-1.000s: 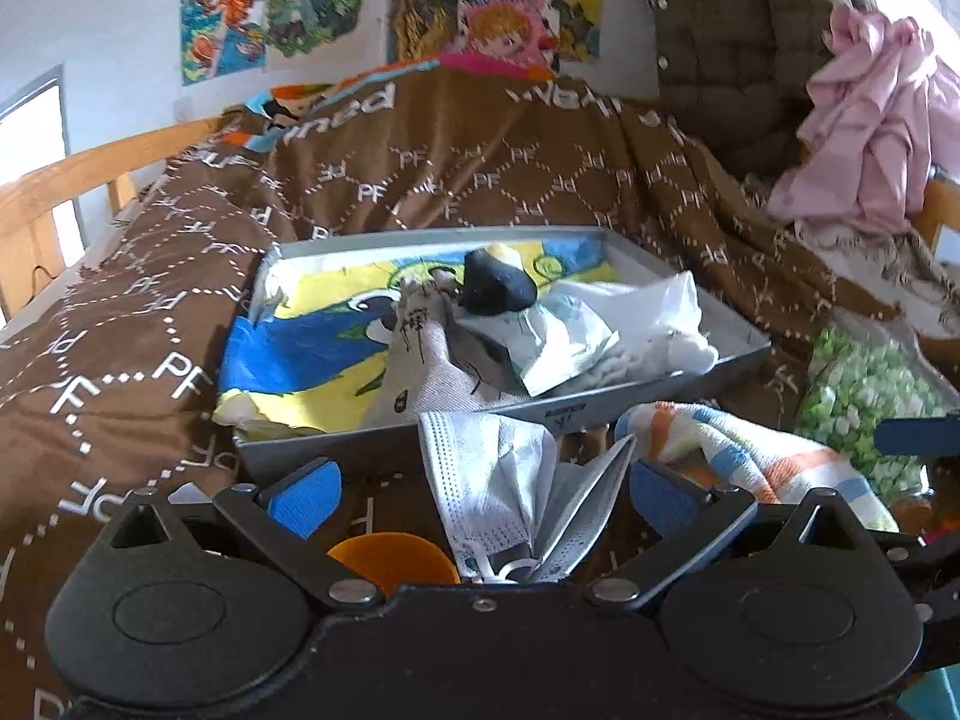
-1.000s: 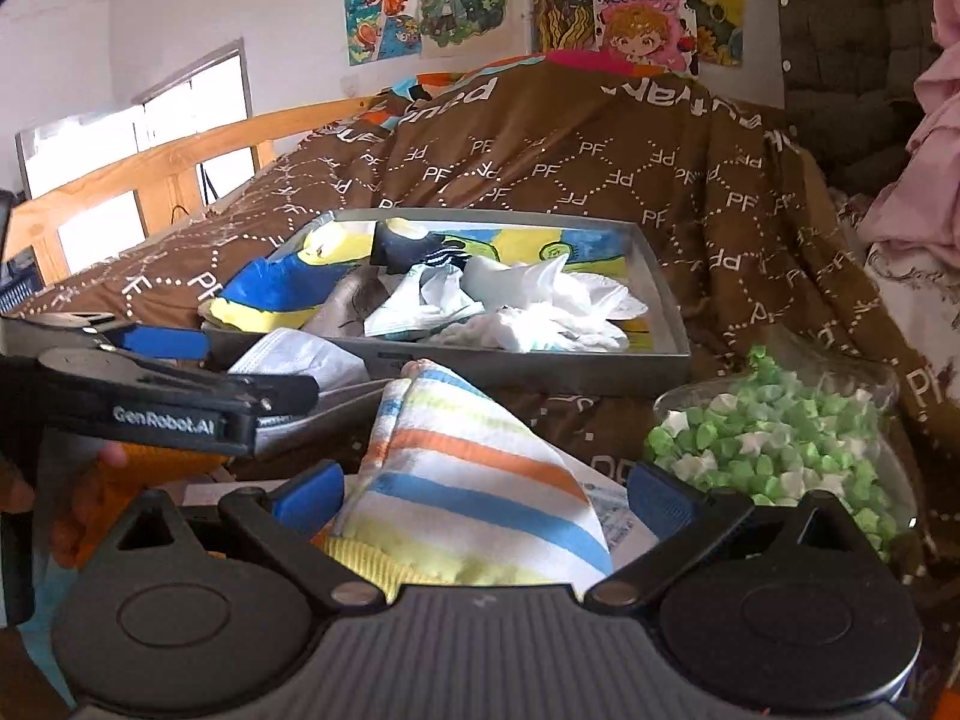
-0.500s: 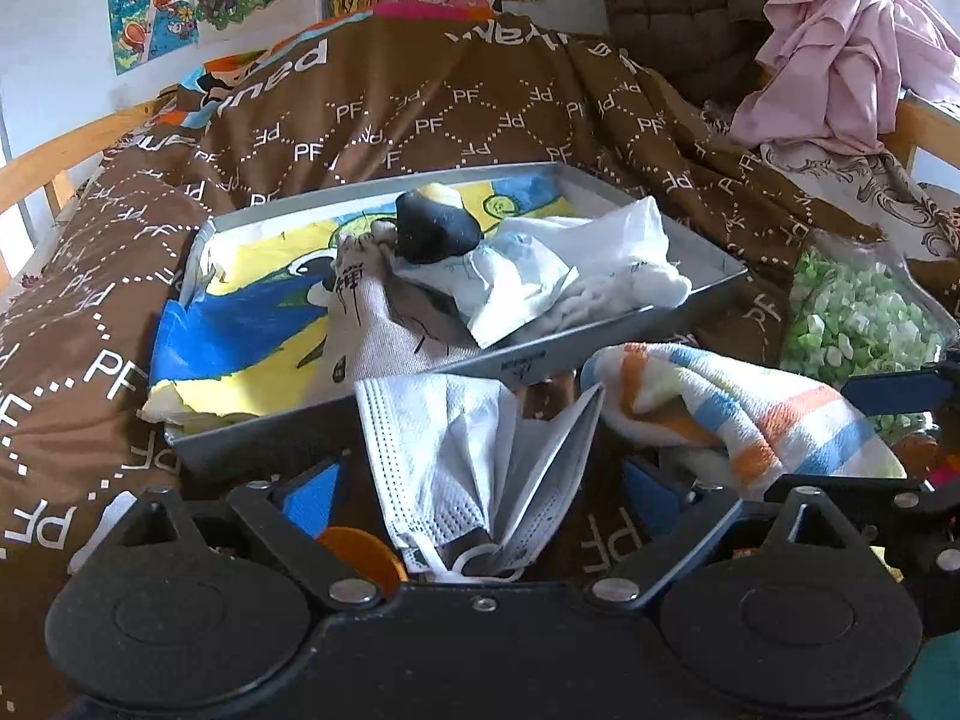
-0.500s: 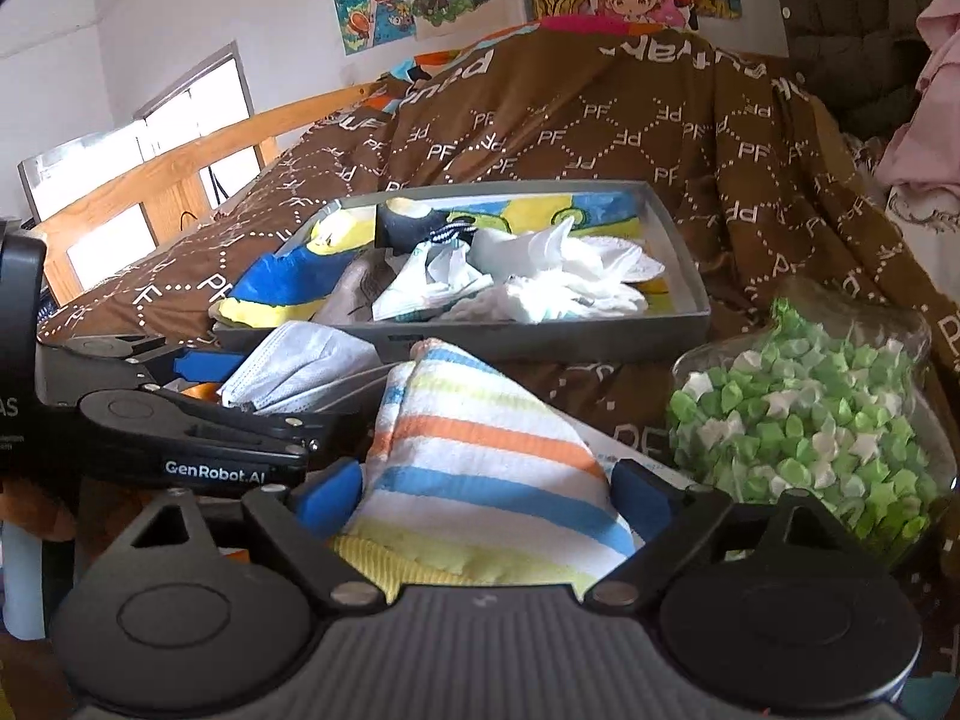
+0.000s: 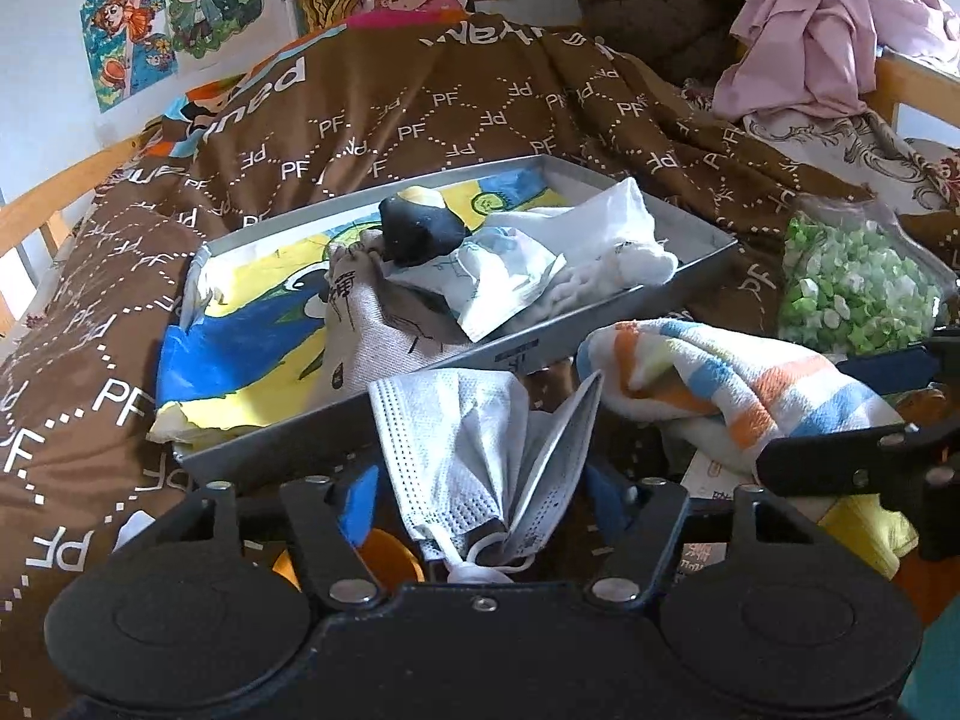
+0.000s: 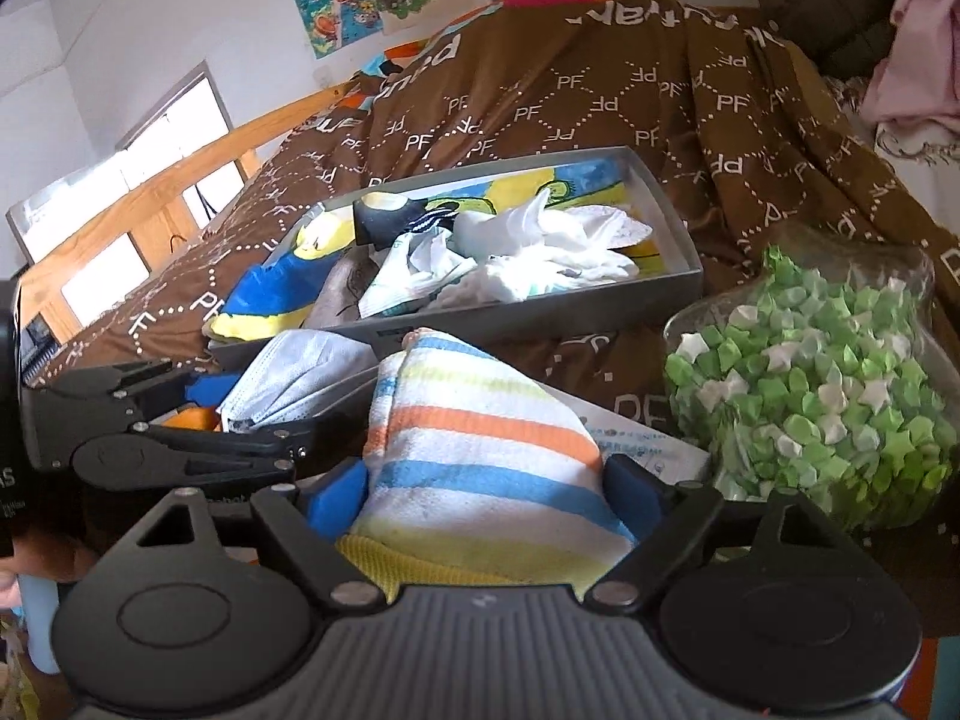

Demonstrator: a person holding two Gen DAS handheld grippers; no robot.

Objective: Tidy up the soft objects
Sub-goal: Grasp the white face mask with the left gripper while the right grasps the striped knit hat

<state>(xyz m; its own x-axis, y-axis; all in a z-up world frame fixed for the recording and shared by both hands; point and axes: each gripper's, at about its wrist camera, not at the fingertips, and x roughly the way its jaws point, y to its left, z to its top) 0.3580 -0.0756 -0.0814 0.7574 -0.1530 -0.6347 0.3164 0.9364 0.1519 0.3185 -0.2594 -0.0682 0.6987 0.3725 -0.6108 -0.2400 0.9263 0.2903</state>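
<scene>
Carrying to the grey shallow box: left gripper clenched on white pleated face mask, right gripper clamping striped terry towel; next, release inside

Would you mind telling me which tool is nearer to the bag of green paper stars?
The right tool, gripping the striped towel, sits just left of the bag of green paper stars. The left tool, holding the face mask, is farther left.
</scene>
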